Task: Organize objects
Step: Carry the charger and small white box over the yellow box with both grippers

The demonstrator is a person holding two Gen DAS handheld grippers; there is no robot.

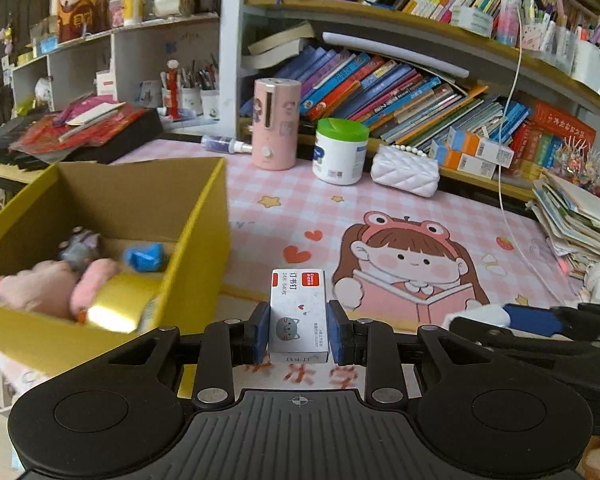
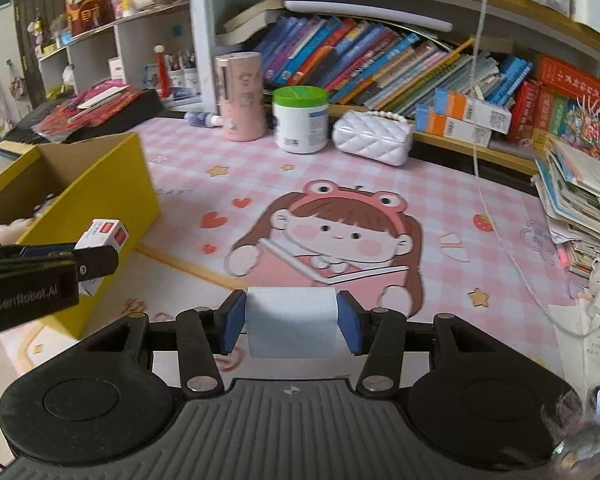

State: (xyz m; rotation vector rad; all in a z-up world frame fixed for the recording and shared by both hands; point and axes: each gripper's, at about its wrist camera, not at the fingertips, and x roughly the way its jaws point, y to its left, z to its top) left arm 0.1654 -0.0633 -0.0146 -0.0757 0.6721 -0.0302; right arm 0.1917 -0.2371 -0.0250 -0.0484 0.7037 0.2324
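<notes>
My left gripper (image 1: 299,332) is shut on a small white staple box (image 1: 298,314) with a red label and a grey cat print, held above the pink desk mat just right of the yellow cardboard box (image 1: 204,216). In the right wrist view the left gripper (image 2: 96,258) and the staple box (image 2: 104,234) hover beside the yellow box's near wall (image 2: 100,196). My right gripper (image 2: 291,322) is shut on a plain white block (image 2: 291,322) above the mat. The yellow box holds a pink plush (image 1: 48,286), a blue item (image 1: 146,257) and a gold packet (image 1: 118,306).
A pink cylinder (image 1: 275,124), a green-lidded white tub (image 1: 340,152) and a white quilted purse (image 1: 405,170) stand at the back of the mat. Bookshelves rise behind. A stack of papers (image 1: 576,220) lies at the right, with a white cable (image 2: 500,232) hanging across.
</notes>
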